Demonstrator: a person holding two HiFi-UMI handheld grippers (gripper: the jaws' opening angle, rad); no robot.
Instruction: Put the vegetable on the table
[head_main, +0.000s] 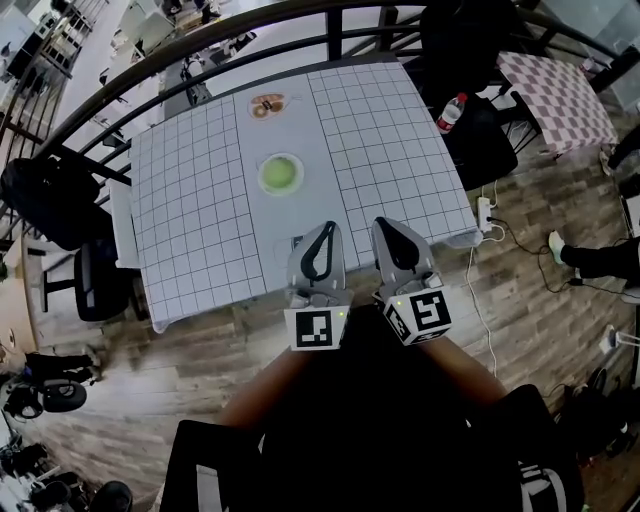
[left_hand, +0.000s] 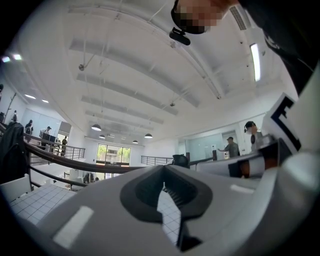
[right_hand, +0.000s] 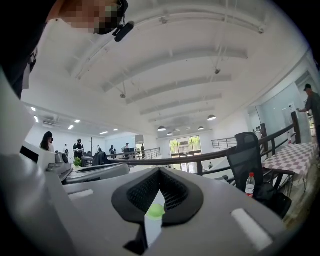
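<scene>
Head view: the vegetable (head_main: 281, 174), round and green, sits mid-table (head_main: 200, 230) inside a pale ring. That ring may be a dish, can't tell. Either way it already rests on the table top. The left gripper (head_main: 328, 230) and right gripper (head_main: 386, 226) hang side by side over the near table edge. Both are tipped toward the middle with their jaws brought together, and neither carries anything. They are well apart from the vegetable. This reads as a parked, neutral pose, which fits grippers about to go in as well as grippers drawn back from a vegetable set down. There is plenty of bare grid cloth around the vegetable. A brown item (head_main: 267, 105) lies toward the far edge, well apart from it. The railing (head_main: 150, 60) runs behind the far edge, and a bottle (head_main: 451, 112) sits off the right edge.

Left gripper view: the left gripper (left_hand: 163, 189) has its jaws closed to a narrow slit. Only grid cloth shows through, with nothing between them. The right gripper (left_hand: 250, 167) is just beside it.

Right gripper view: the right gripper (right_hand: 159, 194) likewise has its jaws closed to a slit and is empty. The vegetable (right_hand: 155, 210) shows far off through the gap, so this gripper is lined up on it. The bottle (right_hand: 250, 184) is off to the right and the left gripper (right_hand: 95, 174) to the left. The lane straight ahead looks open.
</scene>
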